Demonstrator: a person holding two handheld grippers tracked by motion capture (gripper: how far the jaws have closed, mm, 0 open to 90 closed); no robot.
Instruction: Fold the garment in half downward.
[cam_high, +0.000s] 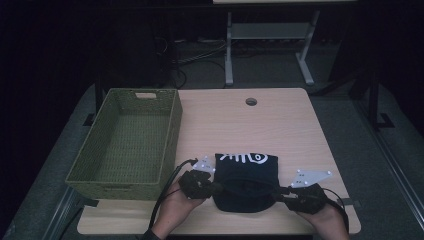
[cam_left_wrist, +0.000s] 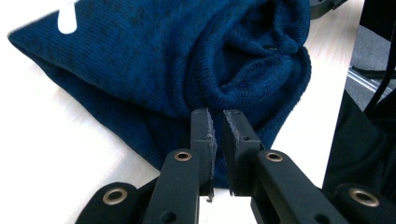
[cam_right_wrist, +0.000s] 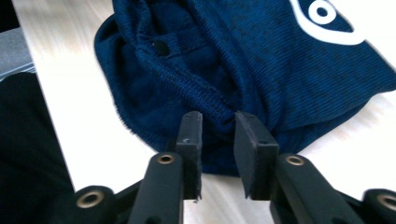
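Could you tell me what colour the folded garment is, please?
Dark blue knit garment with a white print, clearest in the right gripper view.

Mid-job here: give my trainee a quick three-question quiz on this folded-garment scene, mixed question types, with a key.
1. True or false: the dark blue knit garment lies inside the green woven basket.
2. Which gripper's jaws stand wider apart: A) left gripper B) right gripper?
3. Fill in: the basket sits on the ___ side of the table in the high view.

Key: 1 false, it lies on the table; 2 B; 3 left.
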